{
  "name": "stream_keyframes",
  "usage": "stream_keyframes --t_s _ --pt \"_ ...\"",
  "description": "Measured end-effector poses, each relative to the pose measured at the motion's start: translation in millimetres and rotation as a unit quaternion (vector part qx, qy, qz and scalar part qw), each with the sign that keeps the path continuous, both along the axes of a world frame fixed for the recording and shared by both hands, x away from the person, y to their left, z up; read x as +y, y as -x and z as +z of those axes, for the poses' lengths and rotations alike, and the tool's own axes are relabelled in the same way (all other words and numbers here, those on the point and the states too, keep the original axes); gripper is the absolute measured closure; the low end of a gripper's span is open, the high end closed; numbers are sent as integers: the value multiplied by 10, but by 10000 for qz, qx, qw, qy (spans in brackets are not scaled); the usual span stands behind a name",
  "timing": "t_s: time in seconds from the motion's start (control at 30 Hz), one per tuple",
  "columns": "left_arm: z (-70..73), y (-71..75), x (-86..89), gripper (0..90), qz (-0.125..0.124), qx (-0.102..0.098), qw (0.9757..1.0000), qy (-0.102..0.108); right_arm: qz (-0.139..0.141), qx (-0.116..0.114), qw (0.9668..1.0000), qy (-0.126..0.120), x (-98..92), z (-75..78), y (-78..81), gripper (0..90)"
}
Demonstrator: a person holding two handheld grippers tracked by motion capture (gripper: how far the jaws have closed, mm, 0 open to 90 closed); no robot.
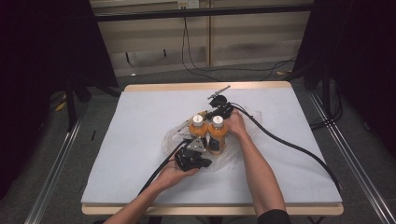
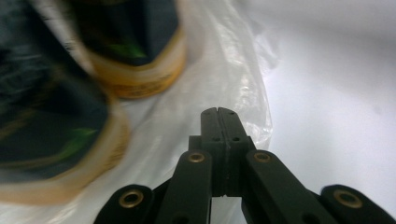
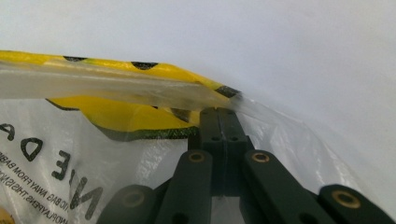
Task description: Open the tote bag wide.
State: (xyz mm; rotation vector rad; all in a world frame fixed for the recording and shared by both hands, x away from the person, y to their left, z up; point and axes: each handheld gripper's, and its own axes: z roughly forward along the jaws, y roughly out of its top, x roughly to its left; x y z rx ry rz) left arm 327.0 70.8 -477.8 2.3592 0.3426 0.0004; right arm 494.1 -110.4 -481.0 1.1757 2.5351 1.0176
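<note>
Two orange bottles point(image 1: 208, 132) with white caps stand upright, touching, near the table's centre, inside a clear plastic bag point(image 1: 175, 137) spread on the white table point(image 1: 140, 116). The left gripper point(image 2: 218, 112), just beside the bottles' near side, has its jaws pressed together on the bag's film. The right gripper point(image 3: 218, 112), at the far side, has its jaws likewise closed on the bag's yellow-printed edge. Judged from this, the bottles are already bagged; lifting or closing the bag appears to remain.
</note>
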Motion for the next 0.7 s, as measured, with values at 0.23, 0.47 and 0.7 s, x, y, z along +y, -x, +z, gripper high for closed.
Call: stream_keyframes --t_s 0.23,0.47,0.7 --pt "24 156 -64 900 -323 85 9994 -61 260 -27 9996 -120 137 -19 -32 900" --pt "44 4 121 900 -10 98 9998 -194 271 -63 9993 -240 122 49 18 900" --pt "58 -30 263 900 154 334 9989 306 285 -170 9986 -423 -24 241 167 900"
